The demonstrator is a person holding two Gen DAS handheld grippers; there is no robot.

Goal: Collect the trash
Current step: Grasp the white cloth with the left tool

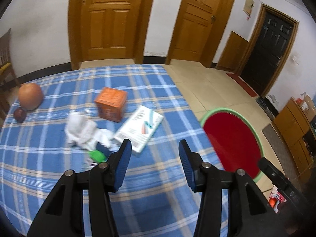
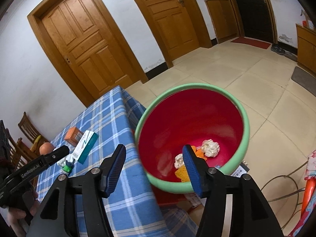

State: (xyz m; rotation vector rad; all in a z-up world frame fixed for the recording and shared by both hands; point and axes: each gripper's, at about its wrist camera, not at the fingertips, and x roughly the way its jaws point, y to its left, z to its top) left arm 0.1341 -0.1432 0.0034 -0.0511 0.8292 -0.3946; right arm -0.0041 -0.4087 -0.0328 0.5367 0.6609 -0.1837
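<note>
Crumpled paper (image 2: 210, 148) inside red basin (image 2: 189, 108)

On the bench (image 1: 59, 177) are counted one orange box (image 1: 111, 103), one white carton (image 1: 139, 131), one tissue heap (image 1: 85, 130), two fruits (image 1: 30, 96). Two paper balls (image 2: 210, 148) are seen in one bin (image 2: 244, 130).

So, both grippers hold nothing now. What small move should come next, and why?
Probably the left gripper should move forward and left onto the white crumpled tissue. Its jaws are open and empty, the tissue lies just ahead on the plaid tablecloth, and the red bin already holds similar paper balls.
</note>
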